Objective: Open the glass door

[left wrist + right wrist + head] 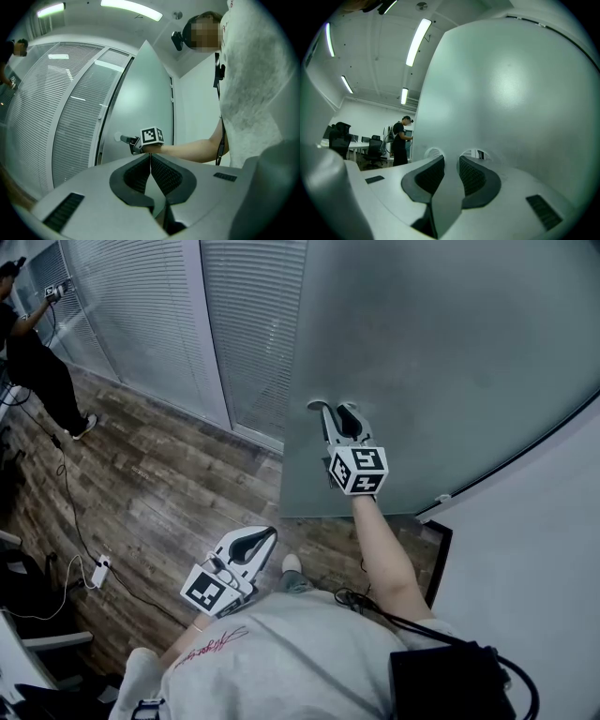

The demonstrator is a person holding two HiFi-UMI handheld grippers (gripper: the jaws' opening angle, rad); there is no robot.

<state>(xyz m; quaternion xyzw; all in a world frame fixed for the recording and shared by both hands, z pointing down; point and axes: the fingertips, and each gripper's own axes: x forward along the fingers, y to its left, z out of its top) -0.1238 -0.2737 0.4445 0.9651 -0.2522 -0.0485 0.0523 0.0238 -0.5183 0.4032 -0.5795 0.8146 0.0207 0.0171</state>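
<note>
Door: we judge the glass door (441, 352) heavy, slick.
Hold: right gripper (333, 412) clamps the handle (125, 139).
Left gripper (150, 159): closed, empty.

R gripper (333, 409) on door handle (124, 138), L gripper (270, 533) behind, lower-left

Frosted grey-green glass door (450, 352); brown wood-grain floor (159, 493); pale slatted blinds (253, 324); right hand-held gripper (333, 409) white, its cube (357, 470) black-and-white squares.

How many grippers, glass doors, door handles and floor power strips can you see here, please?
grippers: 2 (left gripper, right gripper)
glass door: 1
door handle: 1
power strip: 1
total: 5
</note>
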